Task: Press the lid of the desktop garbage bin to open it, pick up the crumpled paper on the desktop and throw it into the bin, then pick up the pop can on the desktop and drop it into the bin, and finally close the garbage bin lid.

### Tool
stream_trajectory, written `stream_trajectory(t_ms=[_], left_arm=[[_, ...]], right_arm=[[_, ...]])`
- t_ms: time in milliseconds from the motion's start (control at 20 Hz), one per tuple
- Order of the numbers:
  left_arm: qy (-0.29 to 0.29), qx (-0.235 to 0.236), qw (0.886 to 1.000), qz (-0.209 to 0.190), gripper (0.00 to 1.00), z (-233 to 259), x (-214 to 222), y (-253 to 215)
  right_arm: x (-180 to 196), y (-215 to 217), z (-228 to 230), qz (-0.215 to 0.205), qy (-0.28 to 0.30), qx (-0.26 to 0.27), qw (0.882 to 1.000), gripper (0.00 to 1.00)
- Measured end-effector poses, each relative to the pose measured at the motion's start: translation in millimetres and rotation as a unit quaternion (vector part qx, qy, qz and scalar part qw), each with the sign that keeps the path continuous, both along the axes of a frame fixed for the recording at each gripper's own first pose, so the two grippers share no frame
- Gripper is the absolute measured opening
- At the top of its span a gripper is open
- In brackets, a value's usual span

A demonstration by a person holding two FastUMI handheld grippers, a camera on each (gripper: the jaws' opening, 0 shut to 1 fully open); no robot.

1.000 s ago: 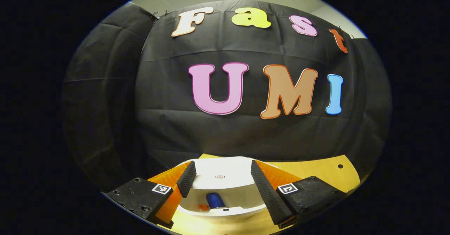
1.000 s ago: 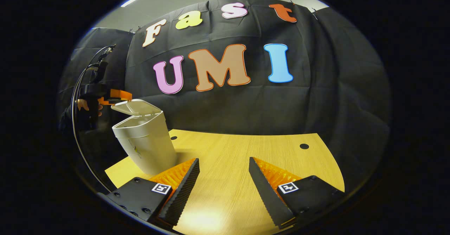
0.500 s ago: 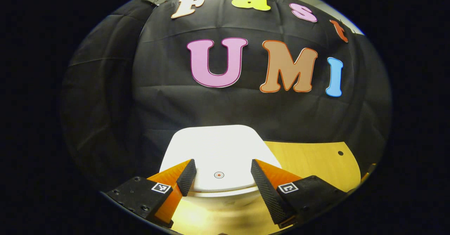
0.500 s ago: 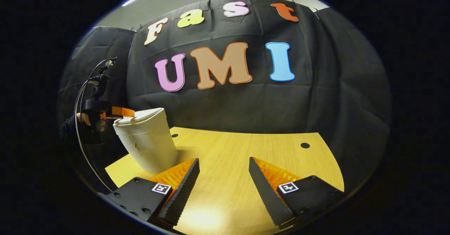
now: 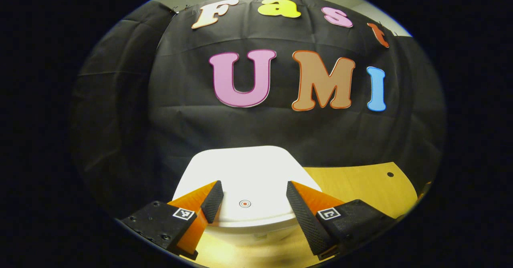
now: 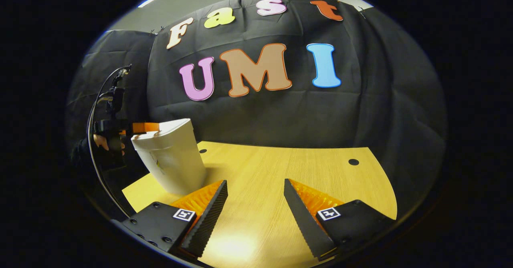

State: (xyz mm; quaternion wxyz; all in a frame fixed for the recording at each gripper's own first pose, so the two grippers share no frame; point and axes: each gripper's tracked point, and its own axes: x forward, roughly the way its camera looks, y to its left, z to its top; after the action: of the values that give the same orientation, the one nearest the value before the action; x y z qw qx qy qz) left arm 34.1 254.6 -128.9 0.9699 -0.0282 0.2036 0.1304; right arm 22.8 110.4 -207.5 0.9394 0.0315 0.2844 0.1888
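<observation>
Over the bin lid (image 5: 248, 172) you hold your left gripper (image 5: 251, 198), its fingers spread either side of the lid's small round mark. Right of the white garbage bin (image 6: 172, 160), your right gripper (image 6: 254, 208) hangs open and empty above the wooden desktop (image 6: 296, 168).

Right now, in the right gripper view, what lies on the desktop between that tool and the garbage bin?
Nothing: bare wooden desktop runs from the right tool to the white garbage bin, lid down.

dim booth | glare on table (image 6: 228, 248) | fisheye-warped edges | sharp focus
</observation>
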Motion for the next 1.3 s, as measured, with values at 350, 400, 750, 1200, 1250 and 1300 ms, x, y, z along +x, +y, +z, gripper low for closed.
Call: stream_trajectory(t_ms=[350,400,750,1200,1250,1300], left_arm=[[-0.127,0.027,0.989,-0.072,0.93,70,1,-79],[-0.135,0.038,0.987,-0.08,0.93,75,-2,-88],[-0.19,0.014,0.974,-0.125,0.92,91,-41,-157],[-0.213,0.008,0.964,-0.158,0.93,102,-68,-208],[-0.215,0.01,0.963,-0.161,0.92,105,-67,-208],[-0.217,0.01,0.962,-0.163,0.92,107,-66,-208]], right_arm=[[12,-32,58,-0.058,-0.077,0.013,0.995,0.94],[13,-37,66,-0.066,-0.085,0.014,0.994,0.94],[-8,-40,85,-0.082,-0.124,0.024,0.989,0.94],[-19,-48,115,-0.116,-0.177,0.029,0.977,0.94],[-19,-50,117,-0.12,-0.179,0.028,0.976,0.94],[-18,-52,119,-0.123,-0.183,0.026,0.975,0.94]])
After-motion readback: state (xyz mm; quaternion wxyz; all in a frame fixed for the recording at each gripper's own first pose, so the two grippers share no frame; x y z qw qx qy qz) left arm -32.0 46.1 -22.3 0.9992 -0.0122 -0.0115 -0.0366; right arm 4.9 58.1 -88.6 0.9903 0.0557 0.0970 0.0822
